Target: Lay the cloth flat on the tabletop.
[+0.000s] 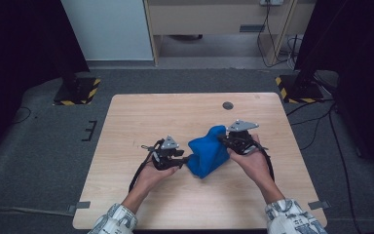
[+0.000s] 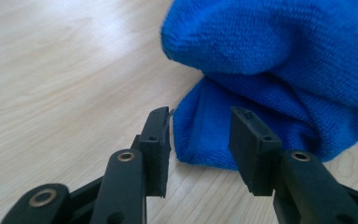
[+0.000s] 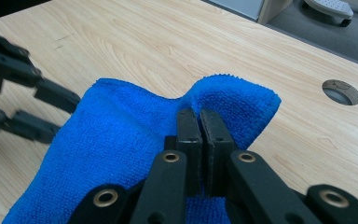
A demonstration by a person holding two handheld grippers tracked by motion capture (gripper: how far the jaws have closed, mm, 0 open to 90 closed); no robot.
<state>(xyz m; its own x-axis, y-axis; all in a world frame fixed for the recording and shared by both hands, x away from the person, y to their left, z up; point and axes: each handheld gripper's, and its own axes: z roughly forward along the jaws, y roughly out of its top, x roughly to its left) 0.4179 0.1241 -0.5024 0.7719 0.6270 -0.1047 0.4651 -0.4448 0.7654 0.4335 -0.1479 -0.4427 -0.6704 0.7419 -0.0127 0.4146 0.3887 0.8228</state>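
Right gripper (image 3: 199, 119) clenched on blue cloth (image 3: 121, 140), lifting top fold. Left gripper (image 2: 200, 126) released, jaws apart; cloth's lower corner at 12 o'clock, probably just touching.

Probably a lab: hazard-striped stand bases (image 1: 76, 91), floor cables (image 1: 316, 122).

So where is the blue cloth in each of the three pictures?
High view: the cloth sits mid-table, bunched up between the left gripper and the right gripper.
Left gripper view: the cloth is at the upper right, its edge just past the open jaws.
Right gripper view: the cloth is in the centre and lower left, pinched in the shut jaws.
Shared landmark: the wooden table under it in all three.
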